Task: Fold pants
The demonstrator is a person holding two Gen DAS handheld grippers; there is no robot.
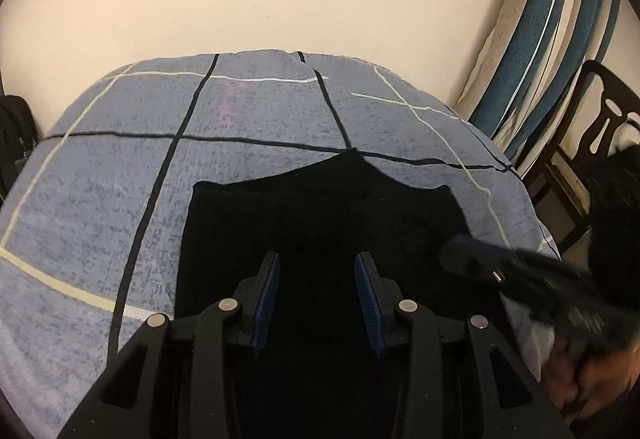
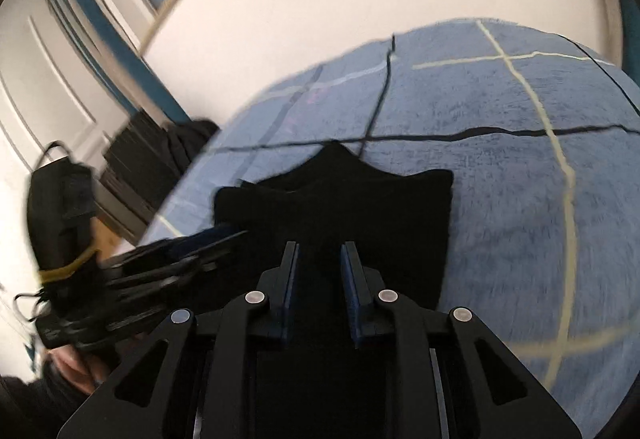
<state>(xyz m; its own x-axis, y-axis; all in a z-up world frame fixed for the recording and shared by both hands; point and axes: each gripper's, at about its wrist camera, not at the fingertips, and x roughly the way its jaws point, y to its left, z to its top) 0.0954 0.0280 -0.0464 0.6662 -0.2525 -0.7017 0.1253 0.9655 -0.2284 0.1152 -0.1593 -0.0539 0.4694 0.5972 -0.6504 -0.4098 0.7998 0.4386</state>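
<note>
Black pants lie partly folded mid-bed, toward its near edge. Both claws, left and right, hover spread, empty (soft, limp cloth; best pinched at corners or hems).

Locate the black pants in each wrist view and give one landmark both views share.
Left wrist view: the black pants lie centre and lower centre on the blue checked bedspread, running under the camera's own fingers.
Right wrist view: the black pants lie centre, slightly left, again under the fingers.
Shared landmark: the pointed peak on the pants' far edge touches a black stripe crossing on the bedspread.
</note>
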